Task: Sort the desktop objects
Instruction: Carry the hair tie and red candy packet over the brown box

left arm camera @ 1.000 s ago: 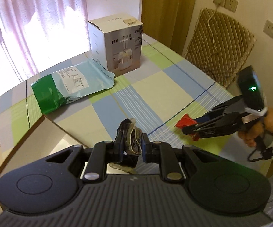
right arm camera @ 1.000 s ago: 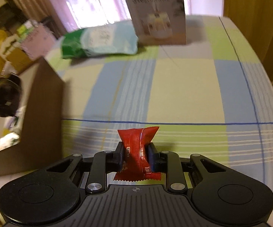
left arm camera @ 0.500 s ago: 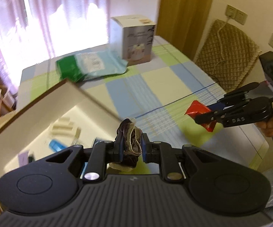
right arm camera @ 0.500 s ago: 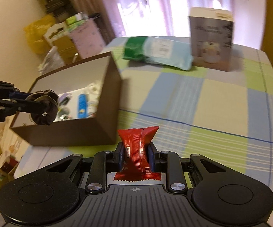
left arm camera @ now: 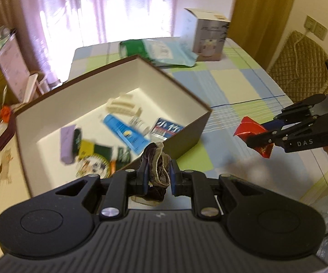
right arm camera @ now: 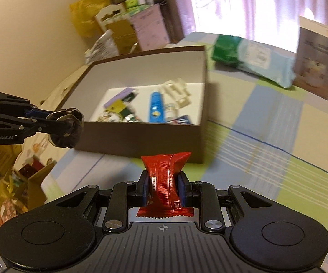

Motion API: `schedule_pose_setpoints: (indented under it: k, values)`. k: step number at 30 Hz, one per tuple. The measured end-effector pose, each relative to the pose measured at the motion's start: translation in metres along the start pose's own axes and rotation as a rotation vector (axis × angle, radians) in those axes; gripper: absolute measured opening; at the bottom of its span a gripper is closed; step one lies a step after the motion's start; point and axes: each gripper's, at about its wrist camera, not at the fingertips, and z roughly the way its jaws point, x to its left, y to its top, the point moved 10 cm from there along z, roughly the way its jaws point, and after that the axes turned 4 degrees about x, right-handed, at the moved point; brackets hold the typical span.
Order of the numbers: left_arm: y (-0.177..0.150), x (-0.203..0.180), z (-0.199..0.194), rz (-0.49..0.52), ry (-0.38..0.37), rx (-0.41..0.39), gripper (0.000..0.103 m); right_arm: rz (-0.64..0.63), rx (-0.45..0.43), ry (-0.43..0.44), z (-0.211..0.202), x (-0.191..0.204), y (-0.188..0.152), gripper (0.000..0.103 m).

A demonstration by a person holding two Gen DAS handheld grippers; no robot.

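Note:
My left gripper (left arm camera: 157, 175) is shut on a dark velvet scrunchie (left arm camera: 156, 164), held just short of the near corner of an open brown box (left arm camera: 187, 122) with a white inside. My right gripper (right arm camera: 163, 184) is shut on a red snack packet (right arm camera: 164, 177), above the checked tablecloth (right arm camera: 277, 159) in front of the box (right arm camera: 138, 140). In the right wrist view the left gripper (right arm camera: 67, 125) with the scrunchie (right arm camera: 69, 127) hangs at the left, near the box's front corner. The left wrist view shows the right gripper (left arm camera: 255, 136) holding the red packet (left arm camera: 250, 129) to the right of the box.
Several small items lie in the box, among them a blue tube (left arm camera: 125, 134) and a purple stick (left arm camera: 67, 143). A green and pale blue pouch (left arm camera: 159, 51) and a white carton (left arm camera: 209, 37) stand at the table's far end. Cluttered boxes (right arm camera: 123, 29) line the left wall.
Both grippers have swung left toward the brown box, which now fills the middle of both views with its inside showing. Each keeps its hold on its item.

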Motion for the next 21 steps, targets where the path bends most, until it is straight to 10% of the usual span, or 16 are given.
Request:
schedule_pose_setpoints:
  k: [21]
  values:
    - [-0.01, 0.095, -0.02, -0.039, 0.087, -0.006, 0.014, -0.11, -0.029, 0.056, 0.035, 0.064, 0.067, 0.028]
